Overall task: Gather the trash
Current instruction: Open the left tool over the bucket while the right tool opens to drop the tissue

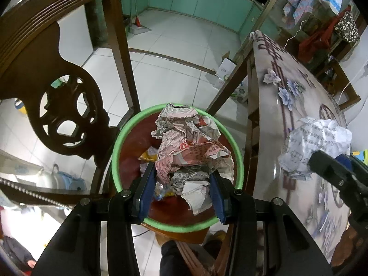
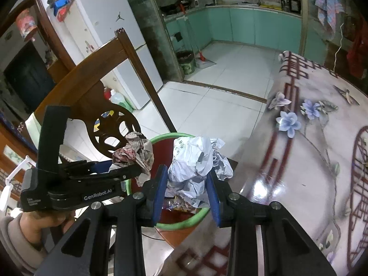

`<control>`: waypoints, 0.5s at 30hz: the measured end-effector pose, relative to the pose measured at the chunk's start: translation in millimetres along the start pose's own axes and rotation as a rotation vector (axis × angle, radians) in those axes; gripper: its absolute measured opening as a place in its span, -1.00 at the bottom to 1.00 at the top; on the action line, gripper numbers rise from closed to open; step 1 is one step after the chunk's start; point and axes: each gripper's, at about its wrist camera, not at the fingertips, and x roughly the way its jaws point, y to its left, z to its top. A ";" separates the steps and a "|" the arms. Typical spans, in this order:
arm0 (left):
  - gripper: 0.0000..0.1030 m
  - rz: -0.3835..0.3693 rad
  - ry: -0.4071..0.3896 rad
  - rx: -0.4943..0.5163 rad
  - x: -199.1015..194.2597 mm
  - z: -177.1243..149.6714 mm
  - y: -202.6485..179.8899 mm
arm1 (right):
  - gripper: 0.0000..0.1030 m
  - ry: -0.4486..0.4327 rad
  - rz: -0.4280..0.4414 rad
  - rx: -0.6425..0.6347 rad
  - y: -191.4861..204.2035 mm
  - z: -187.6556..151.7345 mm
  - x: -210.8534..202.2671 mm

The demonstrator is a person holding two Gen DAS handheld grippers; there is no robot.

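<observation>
While both wads are clamped and hanging near the bin, the step in hand looks like the drop. Left hand-held gripper [image 1: 181, 193] is closed on a crumpled newspaper wad with pink-red print [image 1: 191, 147], blue pads pressing both sides, and it sits directly over the round bin with a green plastic rim and dark red liner [image 1: 240, 161]. Right hand-held gripper [image 2: 187, 191] is clamped on a crumpled white paper ball with grey-blue print [image 2: 195, 161]; in the right wrist view that ball overlaps the bin's near-right rim, with the glossy floral-print tabletop [image 2: 322, 161] just beside it.

How I'd do it:
- Left: already centred, so spread the jaws fully and let the wad fall. It's bulky and springy, with loose flaps hanging below the pads, so a half-opening could leave a flap snagged.
- Right: shift further over the bin mouth first. From the left wrist view the white ball reads as over the tabletop edge, so a release now risks it landing on the tabletop or bouncing off the rim.
- Keep clear of the dark carved wooden chair back [image 1: 66, 115] just left of the bin.

Materials: both wads are light, creased, irregular paper that compresses easily and rebounds. The bin already holds some wrappers. Rim is smooth and rounded; tabletop is slick, so paper would slide.
</observation>
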 end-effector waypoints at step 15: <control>0.38 -0.020 0.004 -0.017 12.7 16.0 6.3 | 0.23 0.010 0.002 -0.011 1.4 9.3 19.1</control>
